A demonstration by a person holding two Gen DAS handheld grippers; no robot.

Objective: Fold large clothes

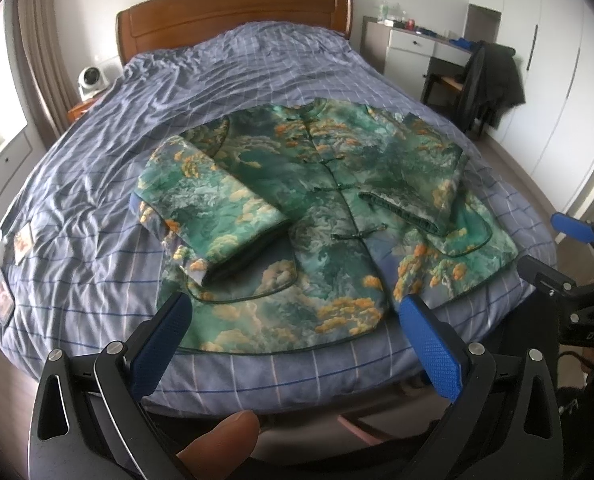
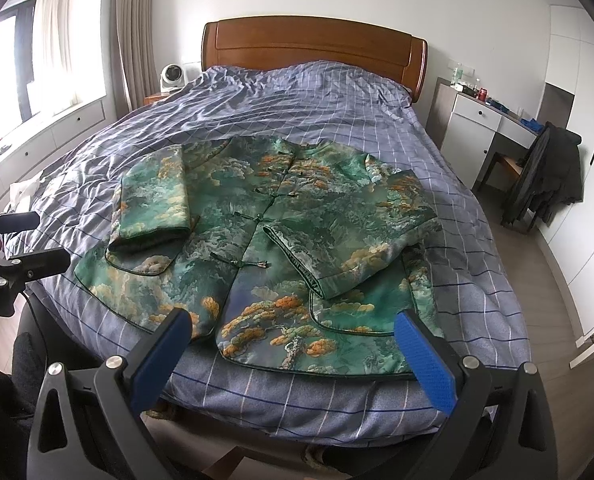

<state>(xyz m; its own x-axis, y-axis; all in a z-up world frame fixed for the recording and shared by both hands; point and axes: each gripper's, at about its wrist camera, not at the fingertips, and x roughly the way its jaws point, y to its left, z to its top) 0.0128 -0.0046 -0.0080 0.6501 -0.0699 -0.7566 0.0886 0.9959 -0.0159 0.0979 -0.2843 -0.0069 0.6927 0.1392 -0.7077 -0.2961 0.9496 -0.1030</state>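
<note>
Nearest me, my left gripper with its black frame and blue ribbed pads (image 1: 293,334) is spread wide with nothing between the fingers; a fingertip (image 1: 221,438) of the hand holding it shows at the bottom edge. My right gripper of the same black-and-blue build (image 2: 297,350) is likewise gaping and empty. Both hang above the foot of the bed, clear of the cloth. Just past them lies the padded green jacket printed with orange and white clouds (image 1: 329,216), front up on the wrinkled lavender checked duvet (image 1: 201,92), knot buttons fastened down the middle, both sleeves folded inward across its body. Beyond it I see the brown wooden headboard (image 2: 313,46), a small white fan (image 2: 171,76) to its left, and a white desk (image 2: 481,128) with a dark coat over a chair (image 2: 549,168) on the right
</note>
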